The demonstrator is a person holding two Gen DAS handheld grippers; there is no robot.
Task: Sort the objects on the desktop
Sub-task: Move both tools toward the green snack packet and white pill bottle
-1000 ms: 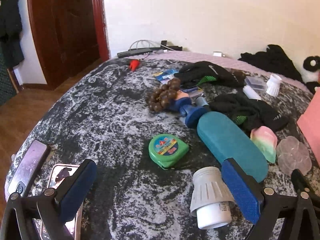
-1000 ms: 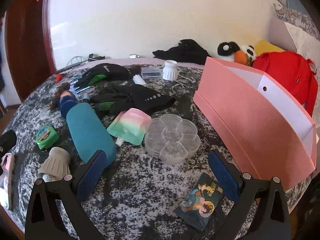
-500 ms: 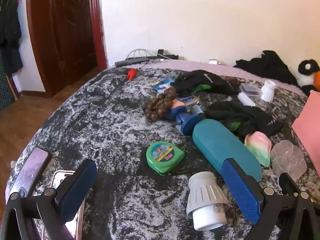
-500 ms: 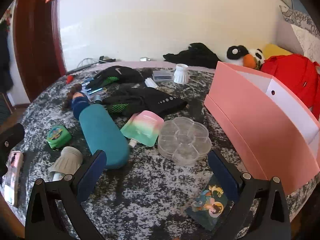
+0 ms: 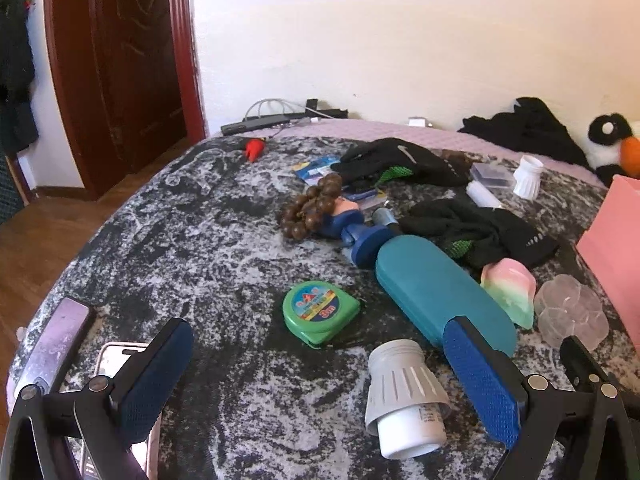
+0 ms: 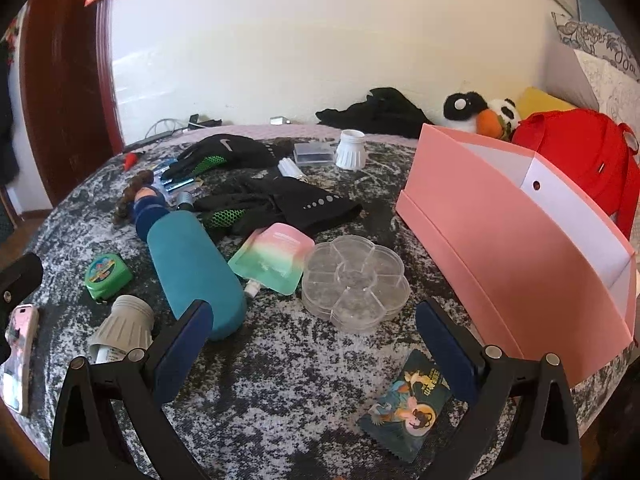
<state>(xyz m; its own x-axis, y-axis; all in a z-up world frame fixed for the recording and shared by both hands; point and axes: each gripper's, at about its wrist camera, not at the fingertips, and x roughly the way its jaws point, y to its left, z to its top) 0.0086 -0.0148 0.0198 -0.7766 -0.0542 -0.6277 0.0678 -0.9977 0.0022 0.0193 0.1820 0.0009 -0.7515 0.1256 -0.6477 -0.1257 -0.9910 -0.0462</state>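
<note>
Many small objects lie on a black-and-white speckled table (image 5: 192, 248). My left gripper (image 5: 320, 344) is open and empty above the near edge, behind a green tape measure (image 5: 320, 312) and a grey-and-white bulb (image 5: 404, 396). A teal case (image 5: 440, 292) lies to its right. My right gripper (image 6: 312, 332) is open and empty, just short of a clear flower-shaped box (image 6: 354, 282). The teal case (image 6: 192, 260), a pink-green pouch (image 6: 274, 258) and the tape measure (image 6: 107, 274) lie ahead on its left. A pink open box (image 6: 512, 248) stands at the right.
Black gloves (image 6: 276, 204), wooden beads (image 5: 310, 210), a white bulb base (image 6: 350, 150) and a small clear case (image 6: 314, 154) lie farther back. Two phones (image 5: 56, 344) rest at the near left edge. A snack packet (image 6: 408, 404) lies near my right finger. A red bag (image 6: 584, 160) and plush toys (image 6: 480, 114) sit behind.
Both grippers have drawn back and tilted up a little, so the objects sit slightly lower and farther in view. Both stay open and empty. Nothing on the table has moved.
</note>
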